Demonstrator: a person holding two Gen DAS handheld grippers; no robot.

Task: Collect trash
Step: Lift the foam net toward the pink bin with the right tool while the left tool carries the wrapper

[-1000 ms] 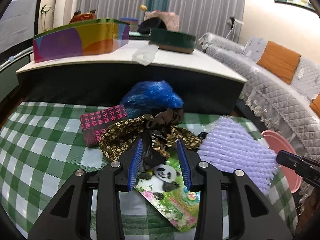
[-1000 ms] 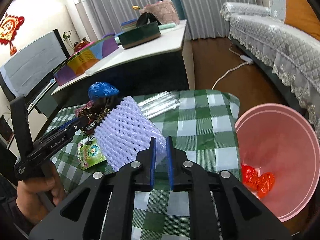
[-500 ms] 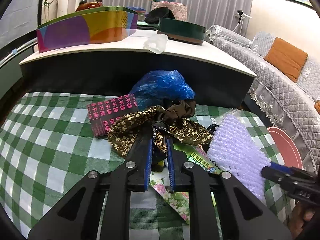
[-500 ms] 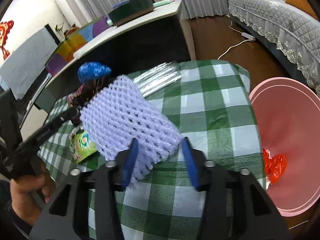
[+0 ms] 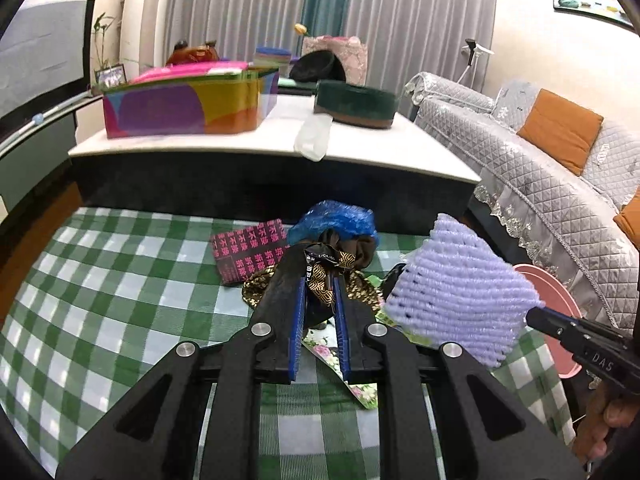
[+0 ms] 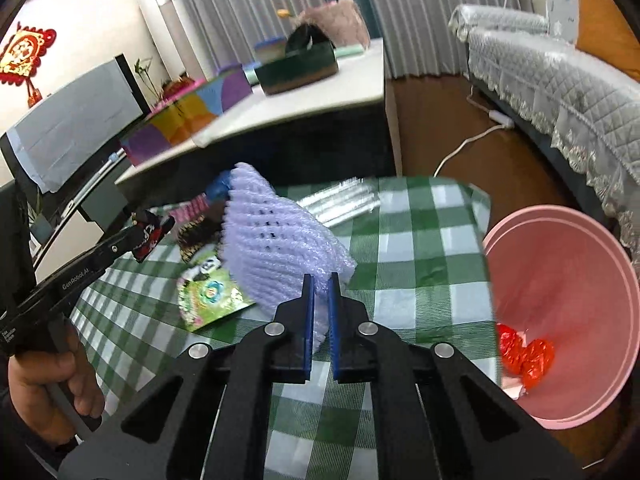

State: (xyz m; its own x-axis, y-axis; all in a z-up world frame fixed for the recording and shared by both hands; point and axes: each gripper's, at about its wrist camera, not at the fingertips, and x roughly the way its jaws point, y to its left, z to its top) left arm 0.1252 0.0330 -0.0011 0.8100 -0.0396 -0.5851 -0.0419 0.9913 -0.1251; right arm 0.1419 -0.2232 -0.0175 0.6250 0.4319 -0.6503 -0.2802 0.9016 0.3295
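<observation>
My left gripper (image 5: 319, 280) is shut on a black-and-gold wrapper (image 5: 325, 276) and holds it above the green checked tablecloth (image 5: 120, 292); the wrapper also shows in the right wrist view (image 6: 150, 236). My right gripper (image 6: 321, 284) is shut on a lilac foam fruit net (image 6: 276, 240), lifted off the table; the net also shows in the left wrist view (image 5: 456, 292). A pink bin (image 6: 568, 280) with red wrappers (image 6: 524, 354) inside stands on the floor at the right of the table.
On the cloth lie a panda-print packet (image 6: 210, 292), a brown patterned wrapper (image 5: 260, 284), a pink-lettered dark packet (image 5: 248, 252), a blue plastic bag (image 5: 336, 220) and clear plastic sleeves (image 6: 340, 202). A white-topped table (image 5: 248, 144) with boxes stands behind. A grey sofa (image 5: 540, 168) is right.
My left gripper closed on the black-and-gold wrapper and lifted it. My right gripper rose with the foam net after its jaws briefly opened wider around it half a second ago.
</observation>
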